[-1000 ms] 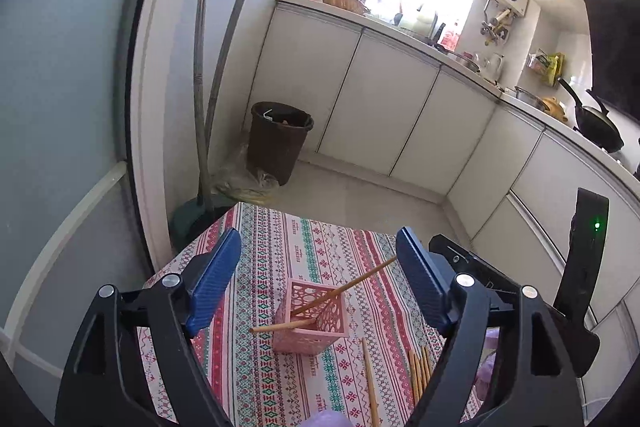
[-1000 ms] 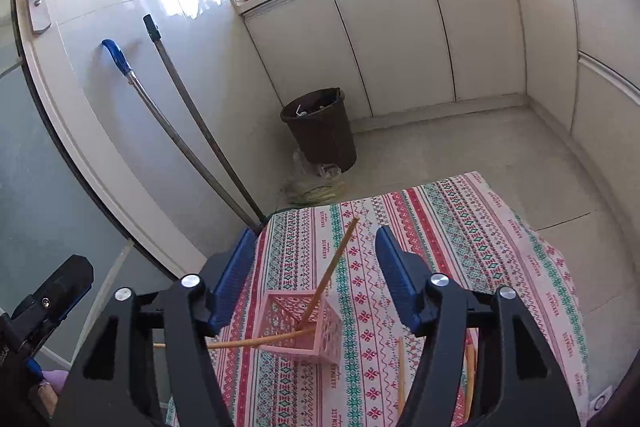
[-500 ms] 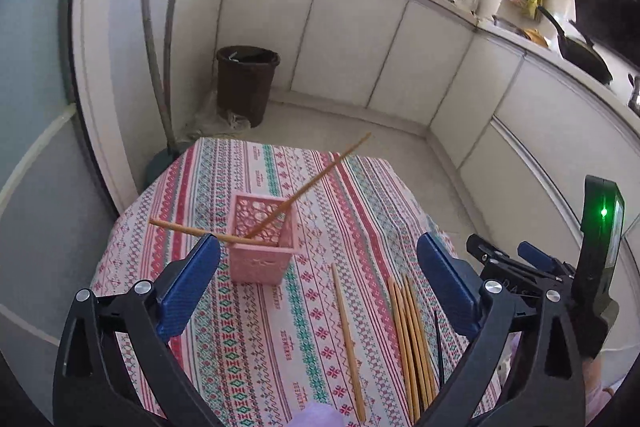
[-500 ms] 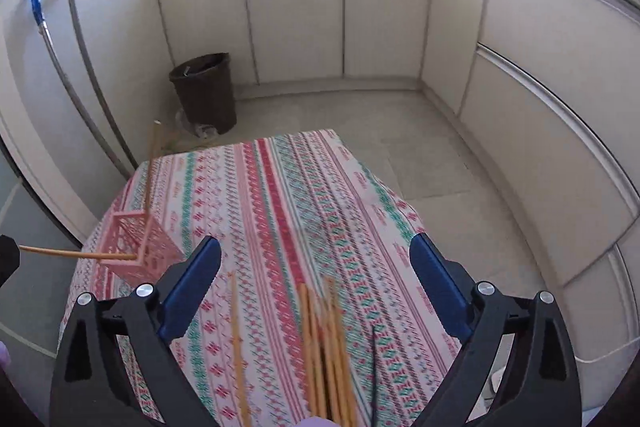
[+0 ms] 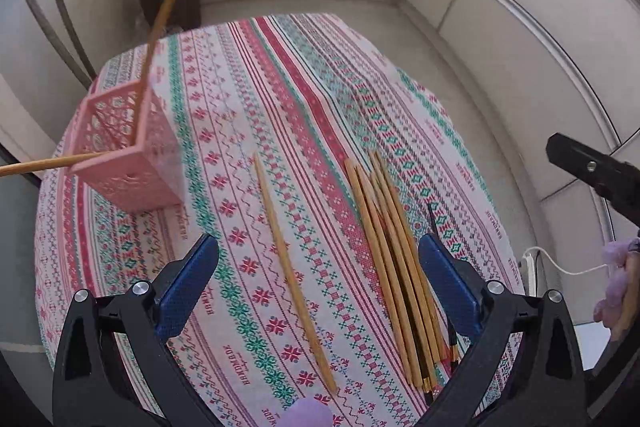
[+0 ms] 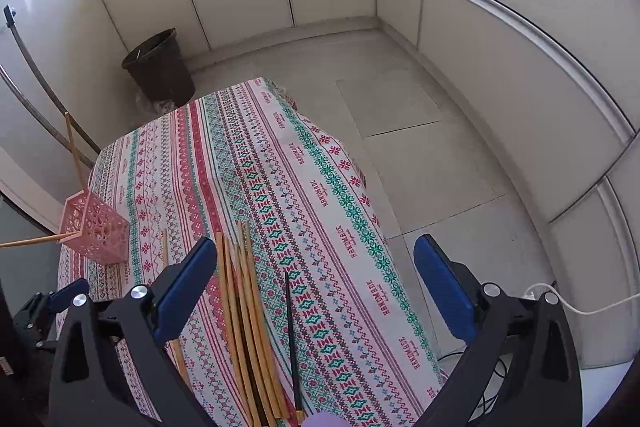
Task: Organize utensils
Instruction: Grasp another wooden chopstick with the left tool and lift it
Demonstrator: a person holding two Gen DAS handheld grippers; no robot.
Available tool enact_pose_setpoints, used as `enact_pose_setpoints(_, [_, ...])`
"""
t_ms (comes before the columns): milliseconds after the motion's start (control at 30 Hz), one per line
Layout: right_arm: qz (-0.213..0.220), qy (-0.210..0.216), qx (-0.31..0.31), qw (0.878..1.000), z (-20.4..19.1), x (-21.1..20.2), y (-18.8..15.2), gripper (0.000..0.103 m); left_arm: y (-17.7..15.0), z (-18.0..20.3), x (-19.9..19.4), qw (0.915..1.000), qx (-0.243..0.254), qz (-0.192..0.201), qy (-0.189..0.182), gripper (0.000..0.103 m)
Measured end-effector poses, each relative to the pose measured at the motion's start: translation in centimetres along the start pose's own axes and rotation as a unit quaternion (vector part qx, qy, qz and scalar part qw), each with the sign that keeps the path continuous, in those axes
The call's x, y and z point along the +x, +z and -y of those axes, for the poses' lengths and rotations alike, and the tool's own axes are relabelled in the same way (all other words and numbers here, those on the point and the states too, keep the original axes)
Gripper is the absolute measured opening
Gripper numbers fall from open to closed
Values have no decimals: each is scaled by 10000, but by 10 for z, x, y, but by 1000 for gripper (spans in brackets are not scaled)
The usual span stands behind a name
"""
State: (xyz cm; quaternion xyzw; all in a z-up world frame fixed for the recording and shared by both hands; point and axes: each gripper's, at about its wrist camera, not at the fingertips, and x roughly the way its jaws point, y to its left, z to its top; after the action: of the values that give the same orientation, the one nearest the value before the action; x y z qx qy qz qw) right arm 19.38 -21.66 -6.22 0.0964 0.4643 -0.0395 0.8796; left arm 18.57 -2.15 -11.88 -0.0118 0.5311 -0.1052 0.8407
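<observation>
Left wrist view: left gripper [image 5: 318,285] wide, empty, over single chopstick [image 5: 294,279]; bundle [image 5: 394,267] beside it on tabletop [image 5: 304,75]. Right gripper [image 6: 310,293] wide, empty. Risk: light pink basket [image 5: 128,151], two sticks leaning out, tips if bumped.

Only legible txt: "HANDMADE", woven repeatedly into the tablecloth [image 6: 336,195] stripes. Right wrist view shows it best, running along the pink/white bands in red letters, several repeats down the cloth toward the near edge. Left wrist view: same word on the tablecloth [image 5: 240,359], reads upside down/mirrored-ish from that angle, partly blurred. No other labels, brands, nos. or signs readable on anything else in either view.
</observation>
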Motion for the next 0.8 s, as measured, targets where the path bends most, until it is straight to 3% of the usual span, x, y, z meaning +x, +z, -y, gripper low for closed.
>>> enact_pose_setpoints(200, [-249,11,-45,9997,14,13,-7,96,17,2,61,9975,-63,-648,264,96])
enact_pose_setpoints(467, [-963,420,620,9925,43,41,-13,96,38,-15,111,9935,-446,-921,491,94])
enact_pose_setpoints(667, [-1128,418,641,9907,46,50,-15,96,49,-21,120,9922,-554,-777,803,79])
enact_pose_setpoints(767, [-1165,389,614,9905,45,53,-15,96,52,-27,116,9903,-672,-776,932,56])
enact_pose_setpoints(800, [-1184,375,608,9904,44,55,-15,96,53,-31,113,9900,-713,-759,950,45])
